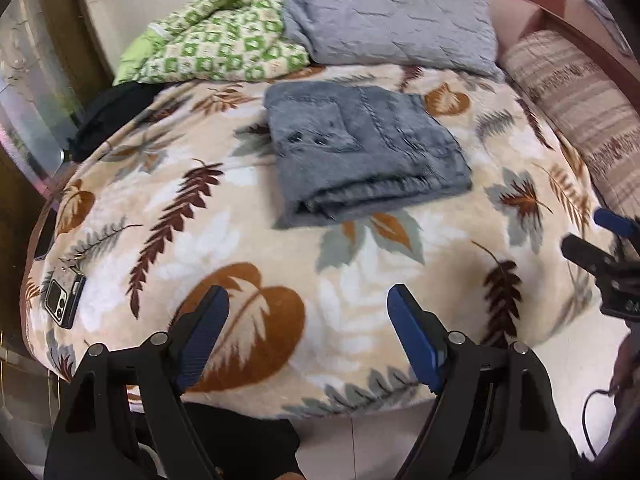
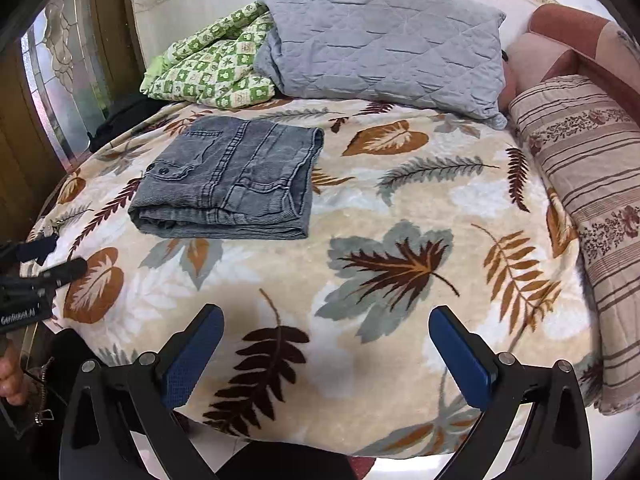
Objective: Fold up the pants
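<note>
Folded pants [image 2: 236, 176] on bedspread [image 2: 400, 208], pillows [image 2: 384, 44] behind, phone [image 1: 64, 292] far left.

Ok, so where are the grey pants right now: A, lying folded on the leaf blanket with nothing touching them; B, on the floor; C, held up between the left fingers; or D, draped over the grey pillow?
A: the pants lie folded flat on the leaf-print blanket, and both grippers, left and right, are open and clear of them.
</note>
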The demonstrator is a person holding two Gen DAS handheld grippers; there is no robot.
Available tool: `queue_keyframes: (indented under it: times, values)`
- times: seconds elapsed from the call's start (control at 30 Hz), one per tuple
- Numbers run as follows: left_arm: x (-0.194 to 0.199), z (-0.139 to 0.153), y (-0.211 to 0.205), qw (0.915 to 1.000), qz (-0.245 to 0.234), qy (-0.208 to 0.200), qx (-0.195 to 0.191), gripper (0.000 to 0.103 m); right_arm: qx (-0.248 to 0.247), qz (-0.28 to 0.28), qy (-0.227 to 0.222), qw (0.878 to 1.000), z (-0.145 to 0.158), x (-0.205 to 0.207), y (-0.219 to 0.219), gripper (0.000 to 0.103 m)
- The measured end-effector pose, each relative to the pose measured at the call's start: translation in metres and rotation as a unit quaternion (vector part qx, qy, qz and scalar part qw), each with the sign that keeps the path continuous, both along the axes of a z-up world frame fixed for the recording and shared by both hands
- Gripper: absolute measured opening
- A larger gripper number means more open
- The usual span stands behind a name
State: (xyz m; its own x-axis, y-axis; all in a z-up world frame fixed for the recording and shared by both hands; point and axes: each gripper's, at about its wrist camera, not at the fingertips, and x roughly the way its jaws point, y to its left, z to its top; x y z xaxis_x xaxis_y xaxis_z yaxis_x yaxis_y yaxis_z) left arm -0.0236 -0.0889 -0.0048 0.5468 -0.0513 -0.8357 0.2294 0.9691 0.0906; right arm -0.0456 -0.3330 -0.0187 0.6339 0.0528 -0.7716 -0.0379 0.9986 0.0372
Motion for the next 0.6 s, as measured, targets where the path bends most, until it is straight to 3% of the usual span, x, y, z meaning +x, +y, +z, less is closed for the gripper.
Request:
queue_keyframes:
  times: [0.23,0.6]
  values:
    - [-0.011,0.004,-0.008,0.9998,-0.016,0.009,-0.002,0.082,0.009,0.004,-0.002,1.0,0.006,0.0,0.006,0.103]
    - [-0.024,0.036,-0.014,0.9994,-0.012,-0.03,0.015,0.082,0.011,0.016,-0.012,1.0,0.02,0.003,0.012,0.103]
